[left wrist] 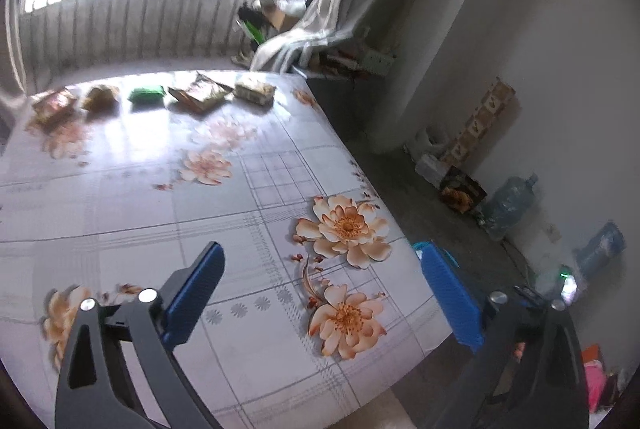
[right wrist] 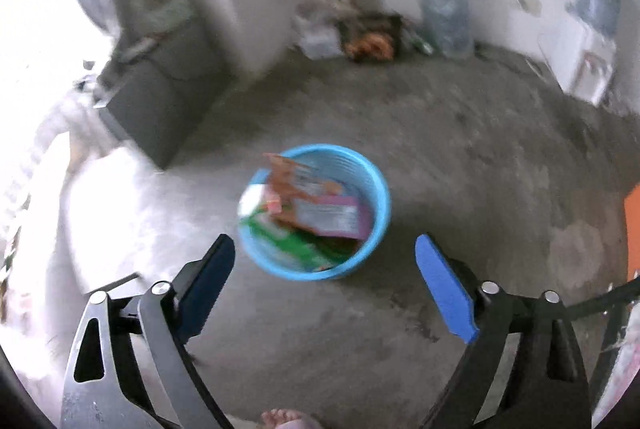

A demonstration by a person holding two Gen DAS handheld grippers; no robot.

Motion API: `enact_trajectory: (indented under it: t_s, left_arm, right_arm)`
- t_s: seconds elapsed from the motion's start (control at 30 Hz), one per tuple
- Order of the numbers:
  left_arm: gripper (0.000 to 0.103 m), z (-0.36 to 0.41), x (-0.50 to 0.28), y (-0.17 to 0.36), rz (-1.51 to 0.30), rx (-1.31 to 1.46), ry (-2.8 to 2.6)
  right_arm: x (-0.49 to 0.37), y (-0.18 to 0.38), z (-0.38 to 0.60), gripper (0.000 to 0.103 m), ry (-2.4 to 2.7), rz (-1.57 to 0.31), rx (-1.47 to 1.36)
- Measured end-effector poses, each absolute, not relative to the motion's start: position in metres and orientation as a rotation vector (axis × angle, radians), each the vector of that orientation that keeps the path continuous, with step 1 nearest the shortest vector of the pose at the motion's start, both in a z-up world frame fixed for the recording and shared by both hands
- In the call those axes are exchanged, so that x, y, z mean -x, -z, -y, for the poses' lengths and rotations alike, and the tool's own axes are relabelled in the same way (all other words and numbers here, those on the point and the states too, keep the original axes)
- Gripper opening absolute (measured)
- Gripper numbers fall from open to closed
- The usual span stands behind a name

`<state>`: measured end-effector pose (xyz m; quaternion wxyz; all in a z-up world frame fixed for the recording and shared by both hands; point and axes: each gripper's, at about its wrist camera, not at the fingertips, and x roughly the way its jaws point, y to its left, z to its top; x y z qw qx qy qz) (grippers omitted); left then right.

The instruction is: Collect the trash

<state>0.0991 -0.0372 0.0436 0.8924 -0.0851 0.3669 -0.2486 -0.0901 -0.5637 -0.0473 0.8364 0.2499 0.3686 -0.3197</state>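
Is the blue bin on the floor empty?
No, the blue bin already holds several wrappers, including an orange and a green one.

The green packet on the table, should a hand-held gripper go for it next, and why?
Probably yes: the left hand-held gripper is open and empty over the floral table, so it should reach toward the far edge, where the green packet lies in a row with four other wrappers. The blue bin already holds some trash.

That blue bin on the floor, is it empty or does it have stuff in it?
Not empty: the blue bin stands upright with several crumpled wrappers inside.
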Motion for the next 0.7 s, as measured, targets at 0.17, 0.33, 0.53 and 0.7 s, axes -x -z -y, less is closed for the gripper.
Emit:
enact_trajectory:
  t_s: [0.17,0.33,0.53,0.7]
  left_arm:
    - [0.098,0.034,-0.066,-0.049,-0.744,0.181,0.495]
    - [0.098,0.036,-0.042,-0.047,-0.760,0.145,0.452]
    - [0.098,0.030,-0.022,-0.053,-0.708,0.040,0.319]
    - [0.098,0.013,-0.013,-0.051,-0.695,-0.010,0.192]
  right_arm:
    - [0.093,0.004,0.483,0.095,0.533,-0.747,-0.404]
    - [0.089,-0.032,0.407,0.095,0.368,-0.702,-0.274]
    - [0.075,-0.060,0.344,0.095,0.210,-0.672,-0.196]
    - [0.062,-0.070,0.296,0.095,0.087,-0.670,-0.119]
